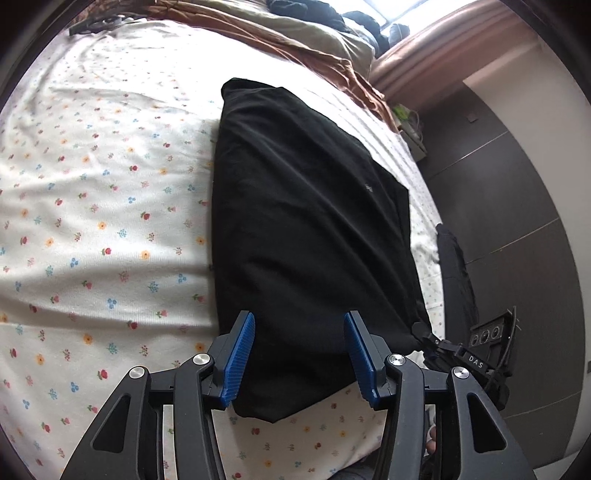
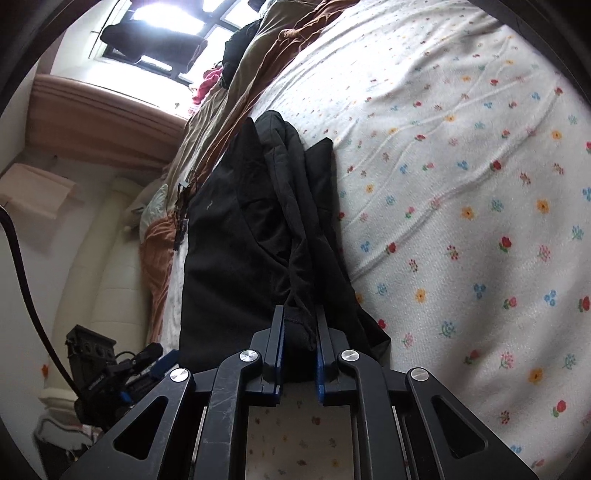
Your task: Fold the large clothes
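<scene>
Blue ribbed pads (image 1: 242,360) fill the bottom of the left wrist view, where the left gripper (image 1: 299,356) stands wide apart over the near end of the black garment (image 1: 310,236), a finger on either side of the cloth and neither one pinching it. At the right edge of that view the other tool shows white letters reading "DAS" (image 1: 475,362) (the only writing that can be read). That garment lies on the bed (image 1: 92,184), on a white sheet printed with small red, blue and yellow flowers; it is folded into a long strip whose long axis runs away from the camera toward the brown and beige bedding (image 1: 295,33) heaped at the far end. In the right wrist view the right gripper (image 2: 300,343) is closed narrow on a bunched edge of the black garment (image 2: 258,221), with the cloth pressed between its two pads; from there the fabric stretches straight ahead in folds toward the window (image 2: 162,33), beside the sheet (image 2: 461,184). Lower left in this view the left tool is visible.
</scene>
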